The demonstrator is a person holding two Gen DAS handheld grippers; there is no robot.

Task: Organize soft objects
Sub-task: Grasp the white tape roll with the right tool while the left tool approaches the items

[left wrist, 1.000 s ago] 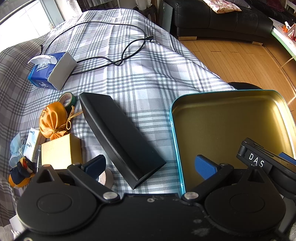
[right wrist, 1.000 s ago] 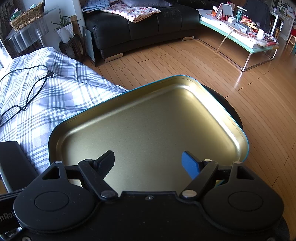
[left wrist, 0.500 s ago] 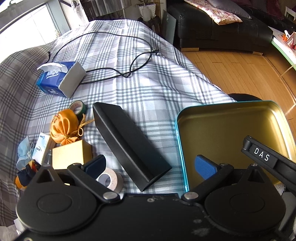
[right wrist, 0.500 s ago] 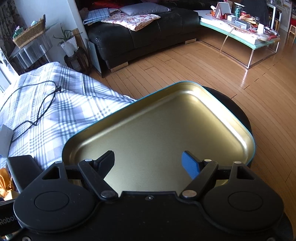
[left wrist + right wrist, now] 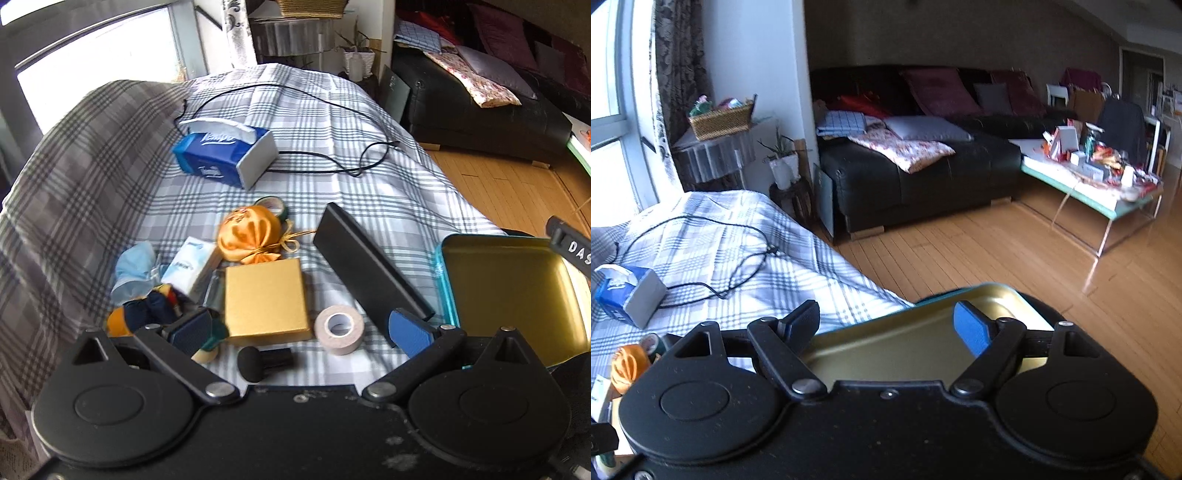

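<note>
On the plaid-covered table, the left wrist view shows an orange satin pouch, a blue face mask, a small tissue pack, a small plush figure and a blue tissue box. An empty gold tin tray with a teal rim sits at the right. My left gripper is open and empty above a gold box. My right gripper is open and empty, raised over the tray.
A long black case, a beige tape roll, a green tape roll, a black knob and a black cable lie on the cloth. A black sofa and glass coffee table stand beyond.
Both grippers have pulled back and tilted up. The left view has swung left, so more of the clutter shows. The right view now looks across the room, with less tray visible.
</note>
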